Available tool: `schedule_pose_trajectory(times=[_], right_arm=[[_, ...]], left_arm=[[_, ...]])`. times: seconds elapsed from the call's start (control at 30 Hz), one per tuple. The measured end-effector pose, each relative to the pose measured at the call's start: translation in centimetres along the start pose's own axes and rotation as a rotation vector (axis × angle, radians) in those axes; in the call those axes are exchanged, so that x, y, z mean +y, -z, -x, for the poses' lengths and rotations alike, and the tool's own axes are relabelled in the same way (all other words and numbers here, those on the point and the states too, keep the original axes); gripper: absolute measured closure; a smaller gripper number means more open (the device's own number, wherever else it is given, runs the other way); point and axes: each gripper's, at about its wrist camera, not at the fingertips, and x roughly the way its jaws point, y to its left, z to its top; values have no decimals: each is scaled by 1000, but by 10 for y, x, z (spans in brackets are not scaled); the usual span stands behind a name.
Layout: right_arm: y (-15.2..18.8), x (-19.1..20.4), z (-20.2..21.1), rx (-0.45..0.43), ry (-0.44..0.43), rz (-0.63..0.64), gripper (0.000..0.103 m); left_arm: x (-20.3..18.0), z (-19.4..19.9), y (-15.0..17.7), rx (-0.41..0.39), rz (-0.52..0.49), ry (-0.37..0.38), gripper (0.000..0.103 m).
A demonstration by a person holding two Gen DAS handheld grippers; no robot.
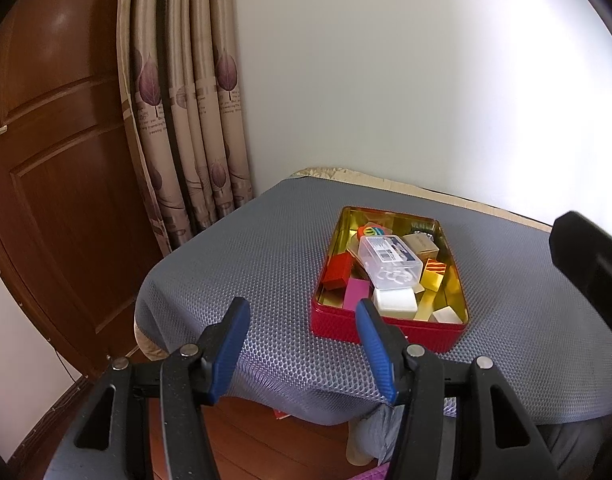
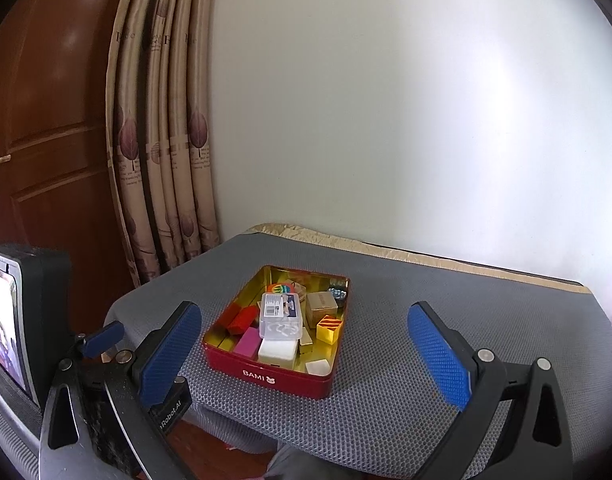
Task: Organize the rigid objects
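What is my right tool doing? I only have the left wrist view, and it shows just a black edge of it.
Observer: The right tool is open wide and holds nothing. It points at the red tin.
Operator: Is there any marking on the tin's near wall?
Observer: Yes. White BAMI lettering runs along that wall, with a small rabbit mark beside it.
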Motion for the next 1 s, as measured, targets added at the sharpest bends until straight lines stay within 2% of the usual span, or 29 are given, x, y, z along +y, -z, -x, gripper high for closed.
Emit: schedule_pose_trajectory(times=[0.17, 0.63, 1.0], right_arm=[[-1, -1, 0, 1, 4, 0, 1], [2, -8, -8, 40, 14, -9, 1], [4, -9, -10, 55, 16, -5, 1]], left_arm=[[0, -2, 0, 12, -7, 8, 47], [2, -27, 5, 139, -10, 19, 47], [-2, -34, 6, 175, -41, 11, 47]])
